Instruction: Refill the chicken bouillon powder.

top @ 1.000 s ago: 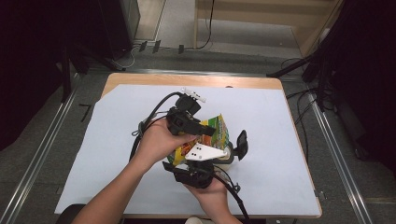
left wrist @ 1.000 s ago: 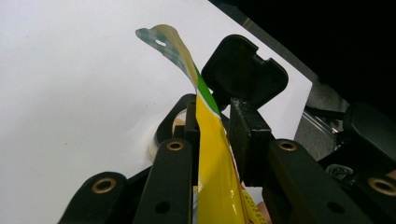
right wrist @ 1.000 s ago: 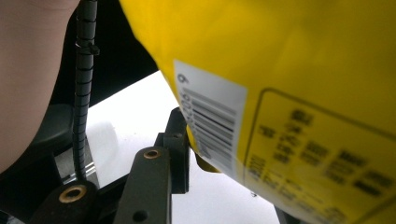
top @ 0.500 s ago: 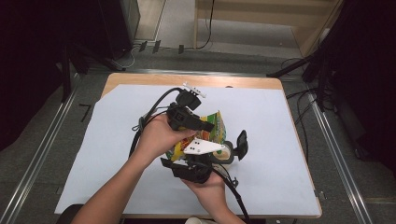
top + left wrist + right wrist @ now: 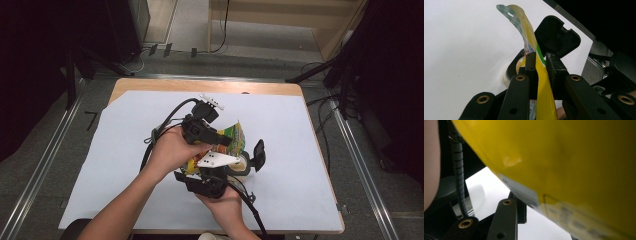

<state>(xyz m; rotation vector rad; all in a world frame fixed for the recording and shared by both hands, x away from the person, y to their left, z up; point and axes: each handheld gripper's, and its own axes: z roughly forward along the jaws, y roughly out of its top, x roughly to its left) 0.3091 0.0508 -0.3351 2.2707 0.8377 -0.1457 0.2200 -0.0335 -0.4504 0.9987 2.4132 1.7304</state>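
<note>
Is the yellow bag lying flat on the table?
No, the left claw pinches the yellow bag and holds it up above the white table.

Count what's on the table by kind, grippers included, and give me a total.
Handheld grippers: 2, left gripper and right gripper
Yellow snack bags: 1, yellow snack bag
Round containers with open black lid: 1, round container
Total: 4

Yellow packet [image 5: 564, 170] looming right over the cam, w/ one black jaw rising below it, white sheet [image 5: 489, 195] lying behind.

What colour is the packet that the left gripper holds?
Mainly yellow, with green; the packet shows best in the left gripper view.
</note>
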